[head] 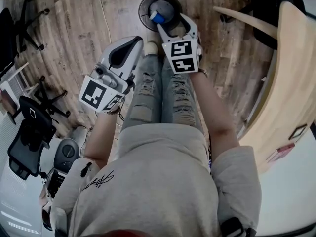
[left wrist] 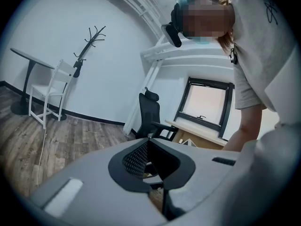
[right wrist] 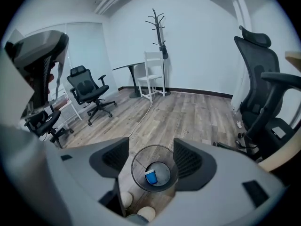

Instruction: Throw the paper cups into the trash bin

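The right gripper hangs directly over the round black wire-mesh trash bin, which suggests a drop position. Its jaws stand wide apart with nothing between them, and the right gripper view looks straight down between them into the bin. The blue paper cup with a white rim lies on the bin's floor, so for this cup the throw looks done.

The left gripper is held lower and off to the person's left side, away from the bin, probably parked. In its own view the dark ribbed pads meet tip to tip and hold nothing.

The bin stands on grey-brown wood plank flooring, just in front of the person's pale shoes. A curved light wooden table edge sits close on the right, while black office chairs stand well apart. Lifting the right gripper straight up looks unobstructed. No other cup shows.
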A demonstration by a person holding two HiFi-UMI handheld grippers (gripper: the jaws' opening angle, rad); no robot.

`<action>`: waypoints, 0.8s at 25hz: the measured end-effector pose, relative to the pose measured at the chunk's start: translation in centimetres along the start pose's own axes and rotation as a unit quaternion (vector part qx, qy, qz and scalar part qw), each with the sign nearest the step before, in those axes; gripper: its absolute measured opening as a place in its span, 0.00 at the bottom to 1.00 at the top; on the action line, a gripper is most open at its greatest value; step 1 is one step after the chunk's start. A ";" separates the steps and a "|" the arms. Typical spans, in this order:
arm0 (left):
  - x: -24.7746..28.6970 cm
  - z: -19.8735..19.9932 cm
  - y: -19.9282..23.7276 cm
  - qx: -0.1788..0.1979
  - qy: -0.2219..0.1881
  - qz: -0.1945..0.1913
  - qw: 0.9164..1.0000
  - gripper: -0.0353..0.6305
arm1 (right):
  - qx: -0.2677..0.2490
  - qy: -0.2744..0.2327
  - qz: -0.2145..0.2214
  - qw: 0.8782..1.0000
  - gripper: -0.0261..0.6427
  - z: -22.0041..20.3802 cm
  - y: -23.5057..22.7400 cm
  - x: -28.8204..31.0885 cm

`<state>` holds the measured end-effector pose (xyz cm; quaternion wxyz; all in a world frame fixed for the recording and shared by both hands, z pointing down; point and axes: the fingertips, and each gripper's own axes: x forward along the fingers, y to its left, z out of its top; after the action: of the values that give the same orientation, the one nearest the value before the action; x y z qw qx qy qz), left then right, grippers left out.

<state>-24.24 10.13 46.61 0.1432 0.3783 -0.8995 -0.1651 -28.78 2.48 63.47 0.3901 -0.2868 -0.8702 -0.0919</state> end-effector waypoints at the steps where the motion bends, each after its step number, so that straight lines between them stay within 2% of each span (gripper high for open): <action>1: 0.1 0.4 -0.2 0.000 -0.002 -0.001 1.000 0.06 | 0.000 -0.003 0.001 1.000 0.46 0.4 0.1 -0.5; 8: -0.2 2.7 -0.5 0.003 -0.013 0.003 1.000 0.06 | 0.007 -0.032 0.009 0.999 0.46 4.2 0.9 -4.1; 20: -0.7 6.1 -2.1 0.024 -0.009 0.001 1.000 0.06 | 0.009 -0.076 0.025 0.997 0.46 9.6 1.6 -10.3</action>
<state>-24.80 10.41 40.17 0.1256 0.3794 -0.9049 -0.1468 -28.37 3.05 49.32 0.3276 -0.3108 -0.8907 -0.0525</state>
